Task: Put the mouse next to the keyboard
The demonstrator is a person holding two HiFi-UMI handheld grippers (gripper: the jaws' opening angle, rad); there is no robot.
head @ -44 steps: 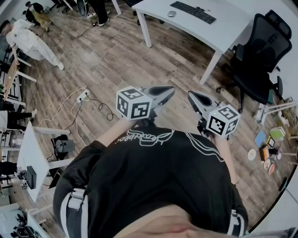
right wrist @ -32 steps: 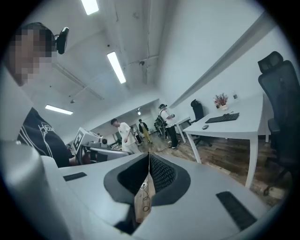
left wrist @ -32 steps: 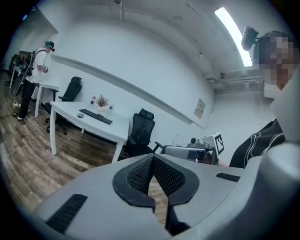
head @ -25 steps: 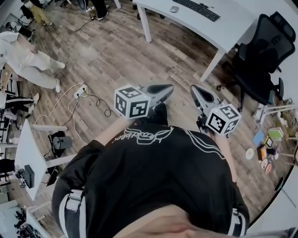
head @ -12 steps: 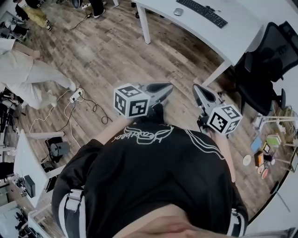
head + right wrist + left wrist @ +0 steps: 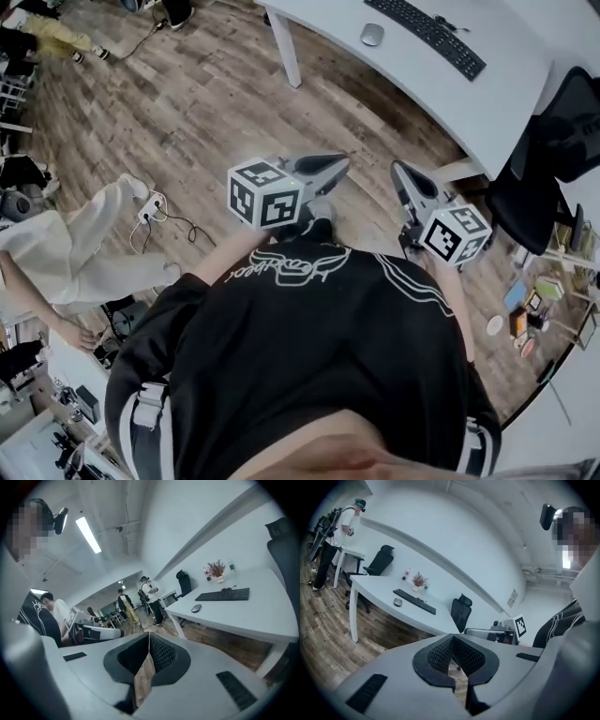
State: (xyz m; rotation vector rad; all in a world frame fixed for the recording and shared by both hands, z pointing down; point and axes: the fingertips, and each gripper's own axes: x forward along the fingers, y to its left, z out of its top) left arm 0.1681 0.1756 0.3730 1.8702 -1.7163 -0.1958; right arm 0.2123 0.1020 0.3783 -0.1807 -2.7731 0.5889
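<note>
**Wooden floor** [image 6: 216, 103]: fills the upper left of the head view. Both grippers hang above it, well apart from the desk. Risk: a reach made from this far out would fall short of the goods.

**White desk** [image 6: 487, 103]: runs across the upper right and carries the task items. Risk: its leg [image 6: 286, 52] and near edge could catch a gripper brought in too low.

**Office chair** [image 6: 553, 141]: black, at the right edge beside the desk. Risk: it may crowd the right-hand side on approach.

**Keyboard** [image 6: 431, 36]: black, at the top right on the desk. Risk: it could get shoved if the mouse is set down too hard against it.

**Left gripper** [image 6: 339, 164]: jaws closed, nothing between them.

**Right gripper** [image 6: 399, 172]: jaws closed, nothing between them. Risk for both: arriving closed, they would push the mouse rather than take it.

**Power strip** [image 6: 150, 204]: white, with a cable, on the floor at centre left. Likely off the route, a snag only if feet stray that way.

**Mouse** [image 6: 372, 35]: grey, at top centre on the desk, near the keyboard's left end and not touching it. Risk: its rounded, smooth shell could squirt out of the pads or skid towards the desk edge.
</note>
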